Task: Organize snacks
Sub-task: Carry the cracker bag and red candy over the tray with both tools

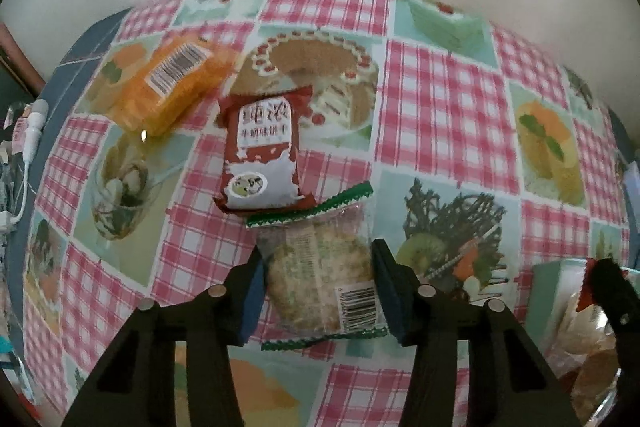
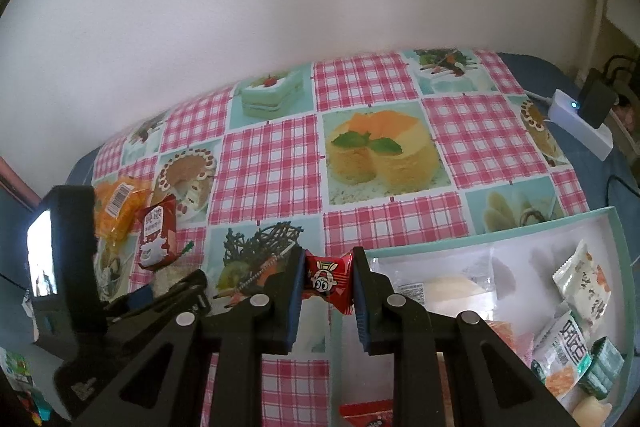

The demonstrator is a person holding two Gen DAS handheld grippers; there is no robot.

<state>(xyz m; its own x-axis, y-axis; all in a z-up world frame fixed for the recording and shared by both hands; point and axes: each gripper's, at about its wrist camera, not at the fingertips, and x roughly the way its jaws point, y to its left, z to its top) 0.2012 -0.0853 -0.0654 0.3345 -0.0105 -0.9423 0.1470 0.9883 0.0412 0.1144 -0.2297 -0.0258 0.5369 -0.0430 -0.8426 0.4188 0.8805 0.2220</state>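
Crinkly red candy [image 2: 329,279] pinched between right gripper [image 2: 329,281] fingers [image 2: 295,291].

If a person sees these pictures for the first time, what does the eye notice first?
First, the right gripper pinching a red candy beside the box of snacks. Then the left gripper astride a clear-wrapped cookie on the checked tablecloth, a dark-red biscuit pack lying behind it.

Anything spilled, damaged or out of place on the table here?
Nothing spilled or torn. Three snacks lie loose outside the box: orange packet, red biscuit packet, and clear-wrapped cake, slightly askew.
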